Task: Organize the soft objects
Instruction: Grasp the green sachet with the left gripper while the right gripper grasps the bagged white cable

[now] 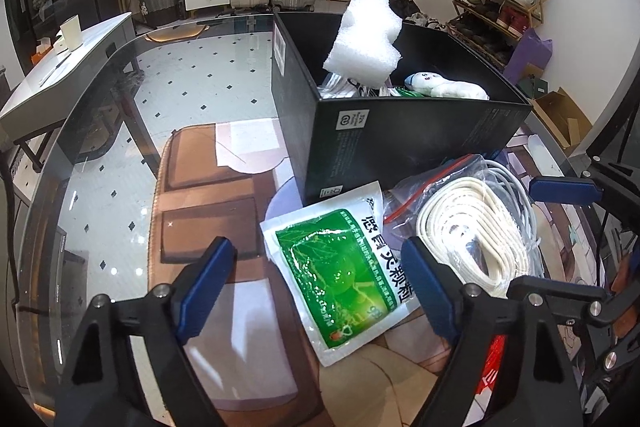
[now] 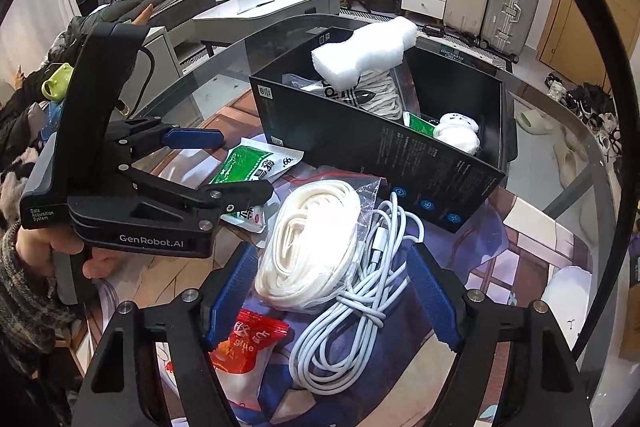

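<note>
Soft objects partly sorted: foam (image 1: 364, 35) and socks (image 1: 448, 87) sit in the box (image 1: 400, 143) beyond your tools. Both tools, left (image 1: 320, 291) and right (image 2: 334, 299), gape empty; green pouch (image 1: 340, 275), bagged cord (image 2: 308, 243) and cable (image 2: 360, 307) remain between them.

The room was evenly and brightly lit; glare lay on the glass table (image 1: 100, 155); both fisheye views curved strongly at dark edges.
</note>
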The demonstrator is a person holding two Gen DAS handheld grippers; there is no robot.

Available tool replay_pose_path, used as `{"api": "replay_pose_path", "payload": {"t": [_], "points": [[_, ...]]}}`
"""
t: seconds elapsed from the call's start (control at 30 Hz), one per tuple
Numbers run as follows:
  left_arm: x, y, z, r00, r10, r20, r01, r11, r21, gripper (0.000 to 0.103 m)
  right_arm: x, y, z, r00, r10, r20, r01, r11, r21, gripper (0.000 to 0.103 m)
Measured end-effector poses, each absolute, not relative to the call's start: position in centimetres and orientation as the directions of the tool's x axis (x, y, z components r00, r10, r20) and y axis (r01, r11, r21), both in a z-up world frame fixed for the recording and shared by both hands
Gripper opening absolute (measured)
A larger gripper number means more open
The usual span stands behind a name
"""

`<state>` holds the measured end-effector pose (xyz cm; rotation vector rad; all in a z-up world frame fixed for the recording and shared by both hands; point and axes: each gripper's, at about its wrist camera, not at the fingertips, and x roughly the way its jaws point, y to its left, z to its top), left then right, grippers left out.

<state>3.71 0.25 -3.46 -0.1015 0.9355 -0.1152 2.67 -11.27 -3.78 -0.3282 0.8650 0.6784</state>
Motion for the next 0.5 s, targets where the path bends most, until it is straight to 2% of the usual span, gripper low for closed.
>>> {"api": "replay_pose_path", "payload": {"t": [0.3,0.37,0.5], "points": [[2.9,1.5,-3.2,0.595,-0.154,-0.789,0.041,0.986,-0.161,0.064,2.1,-9.8,-3.9,0.453,0.406,-0.794,-0.681,0.732,-0.014,0.079],[2.8,1.5,-3.2,0.595,-0.151,-0.789,0.039,0.986,-0.160,0.056,2.0,-9.6,-3.9,0.454,0.402,-0.795,-0.680,0.733,-0.018,0.079],[2.5,1.6,-3.2,0.600,-0.151,-0.786,0.039,0.986,-0.160,0.052,1.8,-9.1,-3.8,0.460,0.391,-0.797,-0.678,0.734,-0.031,0.079]]}}
